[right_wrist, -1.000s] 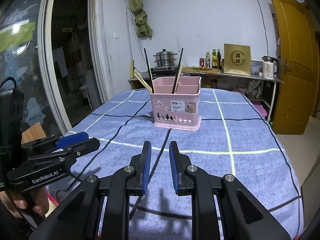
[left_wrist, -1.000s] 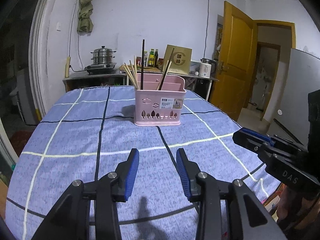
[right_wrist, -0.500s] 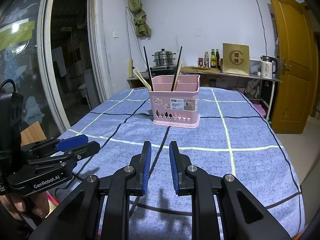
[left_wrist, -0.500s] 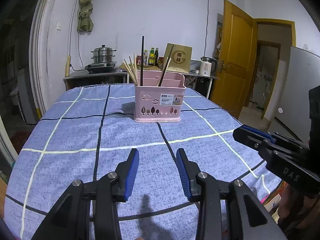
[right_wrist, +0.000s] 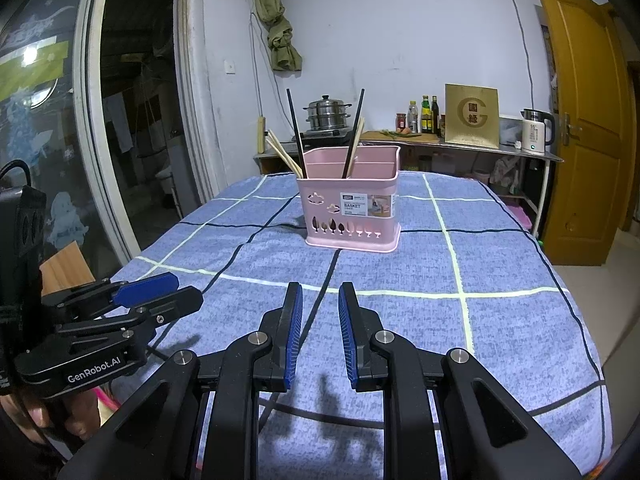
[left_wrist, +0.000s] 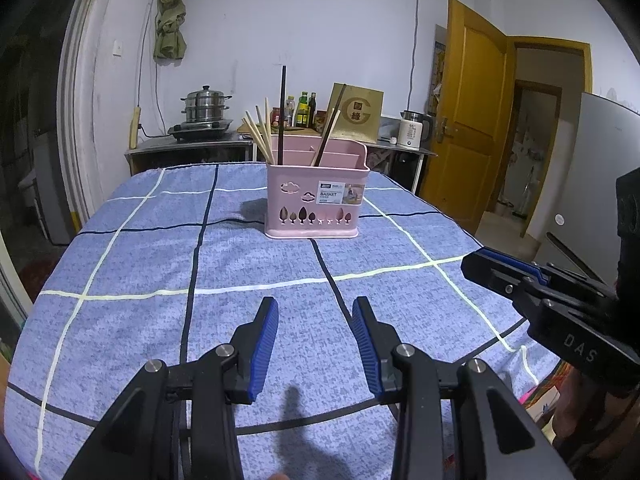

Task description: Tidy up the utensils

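Observation:
A pink utensil basket (left_wrist: 316,196) stands on the far middle of the blue checked tablecloth (left_wrist: 140,264); it also shows in the right wrist view (right_wrist: 352,208). Several wooden chopsticks (left_wrist: 260,132) and two black chopsticks (left_wrist: 282,112) stand in it, split between compartments. My left gripper (left_wrist: 316,312) is open and empty, over the near part of the table. My right gripper (right_wrist: 320,300) is open with a narrower gap, also empty, well short of the basket. Each gripper shows at the edge of the other's view.
A counter behind the table carries a steel steamer pot (left_wrist: 206,106), bottles (left_wrist: 306,106), a gold box (left_wrist: 356,114) and a white kettle (left_wrist: 412,130). A yellow door (left_wrist: 468,120) stands open at right. A glass sliding door (right_wrist: 52,140) is at left.
Both grippers have drawn back a little from the basket, which now looks slightly farther and smaller. The jaw openings are unchanged.

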`<state>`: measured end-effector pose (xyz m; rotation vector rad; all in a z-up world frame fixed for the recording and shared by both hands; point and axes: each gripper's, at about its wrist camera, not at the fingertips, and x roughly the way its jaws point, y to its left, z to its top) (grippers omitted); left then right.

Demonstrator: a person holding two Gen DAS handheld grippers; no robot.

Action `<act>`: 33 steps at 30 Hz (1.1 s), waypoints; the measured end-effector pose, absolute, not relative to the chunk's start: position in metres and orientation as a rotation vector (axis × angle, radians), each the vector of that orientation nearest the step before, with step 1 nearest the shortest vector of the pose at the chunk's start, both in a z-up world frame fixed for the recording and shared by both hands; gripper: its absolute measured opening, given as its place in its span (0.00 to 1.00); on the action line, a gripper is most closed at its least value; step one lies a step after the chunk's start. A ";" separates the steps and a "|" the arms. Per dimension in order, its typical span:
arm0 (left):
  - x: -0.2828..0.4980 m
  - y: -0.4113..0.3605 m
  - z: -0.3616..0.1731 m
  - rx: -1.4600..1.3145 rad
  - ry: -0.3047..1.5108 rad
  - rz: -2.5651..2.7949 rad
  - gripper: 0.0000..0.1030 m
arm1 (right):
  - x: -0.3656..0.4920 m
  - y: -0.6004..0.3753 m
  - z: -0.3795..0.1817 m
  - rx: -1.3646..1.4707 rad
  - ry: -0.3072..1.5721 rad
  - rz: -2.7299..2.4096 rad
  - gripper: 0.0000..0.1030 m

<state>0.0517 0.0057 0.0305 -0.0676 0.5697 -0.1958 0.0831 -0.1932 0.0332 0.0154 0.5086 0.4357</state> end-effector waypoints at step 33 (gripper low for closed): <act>0.047 0.004 0.028 -0.077 0.572 -0.198 0.37 | 0.083 -0.195 0.033 0.021 0.515 0.431 0.19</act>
